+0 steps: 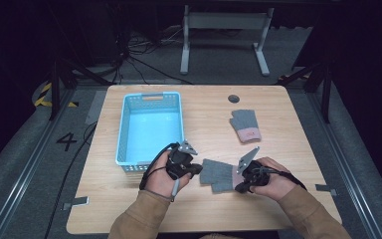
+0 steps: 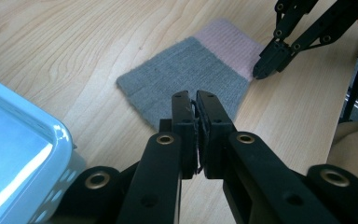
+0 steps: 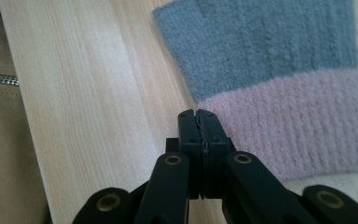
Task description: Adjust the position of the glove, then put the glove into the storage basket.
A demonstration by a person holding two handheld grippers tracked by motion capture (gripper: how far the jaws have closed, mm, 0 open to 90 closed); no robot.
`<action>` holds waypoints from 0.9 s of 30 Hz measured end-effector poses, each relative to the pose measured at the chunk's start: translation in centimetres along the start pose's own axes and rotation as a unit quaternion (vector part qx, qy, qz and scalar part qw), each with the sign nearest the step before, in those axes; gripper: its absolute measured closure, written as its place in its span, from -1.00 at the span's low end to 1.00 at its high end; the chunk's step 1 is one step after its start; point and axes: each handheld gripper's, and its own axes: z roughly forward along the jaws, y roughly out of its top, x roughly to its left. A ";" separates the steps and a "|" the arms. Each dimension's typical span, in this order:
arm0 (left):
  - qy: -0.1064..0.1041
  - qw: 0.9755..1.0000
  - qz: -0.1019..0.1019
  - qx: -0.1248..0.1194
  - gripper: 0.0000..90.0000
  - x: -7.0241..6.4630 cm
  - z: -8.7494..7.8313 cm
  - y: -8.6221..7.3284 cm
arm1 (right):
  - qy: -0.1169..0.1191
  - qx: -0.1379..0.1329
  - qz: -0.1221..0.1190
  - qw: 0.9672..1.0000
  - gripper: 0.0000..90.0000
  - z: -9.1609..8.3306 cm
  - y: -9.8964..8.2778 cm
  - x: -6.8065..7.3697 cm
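Grey glove with pink cuff [image 1: 219, 175] flat on wooden worktop [image 1: 288, 149], near edge at 6 o'clock. Left claw [image 2: 195, 100] closed, empty, over glove's finger end. Right claw [image 3: 198, 115] closed, empty, touching pink cuff edge. Second glove [image 1: 245, 125] at 2 o'clock. Blue basket [image 1: 124, 129] at 10 o'clock.

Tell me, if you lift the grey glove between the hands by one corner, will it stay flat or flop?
Probably flop: the near glove looks like soft knit, lying limp and flat on the table. It likely weighs little. Its fuzzy pink cuff should give a tool grip, and it won't roll.
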 end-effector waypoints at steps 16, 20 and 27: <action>-0.002 1.000 0.005 0.001 0.88 -0.1 0.3 0.3 | -0.004 -0.035 0.004 0.999 1.00 -1.7 -0.7 -0.1; -0.003 1.000 0.001 -0.002 0.84 0.0 0.0 0.2 | -0.015 -0.072 0.010 0.997 1.00 -3.2 -0.5 -0.2; 0.000 1.000 -0.008 -0.009 0.79 0.4 -0.5 -0.1 | -0.054 -0.118 0.052 0.990 1.00 -4.7 0.0 -1.8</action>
